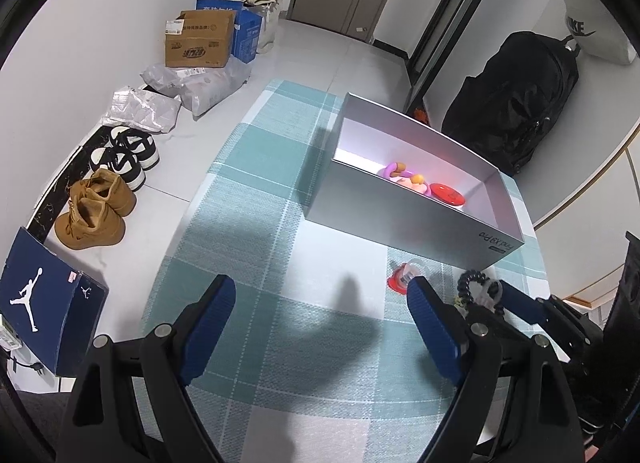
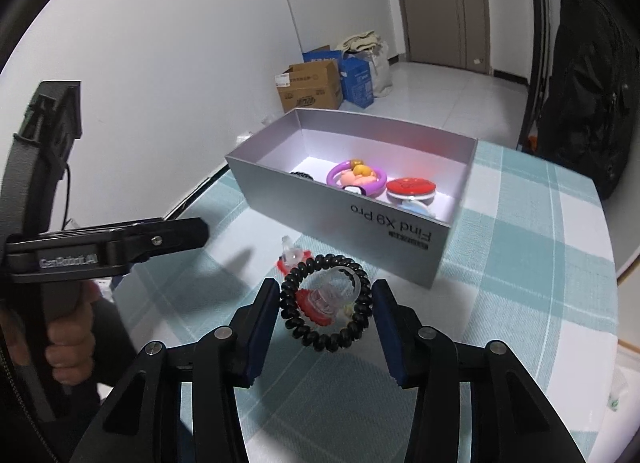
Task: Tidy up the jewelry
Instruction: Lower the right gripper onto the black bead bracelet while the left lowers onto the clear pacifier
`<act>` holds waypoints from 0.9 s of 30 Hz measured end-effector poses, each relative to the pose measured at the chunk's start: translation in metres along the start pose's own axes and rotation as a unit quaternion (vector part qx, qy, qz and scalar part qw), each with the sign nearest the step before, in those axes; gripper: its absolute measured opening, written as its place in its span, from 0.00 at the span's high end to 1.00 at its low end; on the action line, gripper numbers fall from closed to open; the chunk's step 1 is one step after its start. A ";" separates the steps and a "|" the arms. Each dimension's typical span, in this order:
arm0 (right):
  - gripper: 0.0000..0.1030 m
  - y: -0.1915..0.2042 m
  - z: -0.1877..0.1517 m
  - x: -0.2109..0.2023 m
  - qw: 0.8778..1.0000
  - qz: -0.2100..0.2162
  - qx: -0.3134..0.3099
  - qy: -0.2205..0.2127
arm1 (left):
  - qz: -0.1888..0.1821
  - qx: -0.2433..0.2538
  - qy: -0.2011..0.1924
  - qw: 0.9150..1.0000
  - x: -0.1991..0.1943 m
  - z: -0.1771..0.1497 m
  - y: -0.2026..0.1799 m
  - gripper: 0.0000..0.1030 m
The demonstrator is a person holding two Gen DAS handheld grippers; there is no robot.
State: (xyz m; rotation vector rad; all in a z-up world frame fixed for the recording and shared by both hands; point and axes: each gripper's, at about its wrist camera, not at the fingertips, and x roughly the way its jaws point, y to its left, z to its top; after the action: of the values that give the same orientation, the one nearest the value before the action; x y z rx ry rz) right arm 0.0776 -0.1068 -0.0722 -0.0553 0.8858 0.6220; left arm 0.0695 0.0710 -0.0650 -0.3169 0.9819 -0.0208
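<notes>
A grey box (image 2: 384,235) stands on the checked cloth and holds a purple ring with charms (image 2: 356,177) and a red round piece (image 2: 410,186); it also shows in the left wrist view (image 1: 392,219). My right gripper (image 2: 326,305) is shut on a black spiral hair tie (image 2: 320,339) with a clear ring (image 2: 340,287) inside its loop, just in front of the box. A red and clear piece (image 2: 292,259) lies on the cloth beyond it. My left gripper (image 1: 320,307) is open and empty over the cloth, left of the right gripper's fingers (image 1: 516,301).
The table's edge runs on the left and right of the cloth (image 1: 256,191). Shoes (image 1: 96,207), cardboard boxes (image 1: 200,39) and bags lie on the floor at the left. A black backpack (image 1: 516,103) stands behind the box.
</notes>
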 end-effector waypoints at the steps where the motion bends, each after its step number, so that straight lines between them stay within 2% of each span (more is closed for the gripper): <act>1: 0.55 0.000 0.000 0.000 1.000 -0.001 0.001 0.007 | -0.001 0.002 0.001 1.000 0.001 0.000 -0.002 0.18; 10: 0.54 -0.002 -0.016 0.005 0.996 -0.048 -0.023 0.078 | -0.005 0.025 0.012 1.000 0.009 0.000 -0.018 0.18; 16: 0.52 -0.010 -0.019 -0.002 0.995 -0.056 -0.012 0.082 | -0.006 0.033 0.022 0.999 0.019 0.002 -0.022 0.18; 24: 0.52 -0.020 -0.019 -0.013 0.997 -0.033 0.009 0.068 | -0.022 0.075 0.033 0.996 0.032 0.003 -0.041 0.18; 27: 0.52 -0.031 -0.020 -0.011 0.997 -0.023 0.031 0.072 | -0.005 0.100 0.037 0.994 0.038 0.002 -0.048 0.19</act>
State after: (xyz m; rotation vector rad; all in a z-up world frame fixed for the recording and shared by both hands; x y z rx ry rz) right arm 0.0752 -0.1436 -0.0833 -0.0654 1.0409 0.5524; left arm 0.0983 0.0193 -0.0817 -0.1376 1.0433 -0.1413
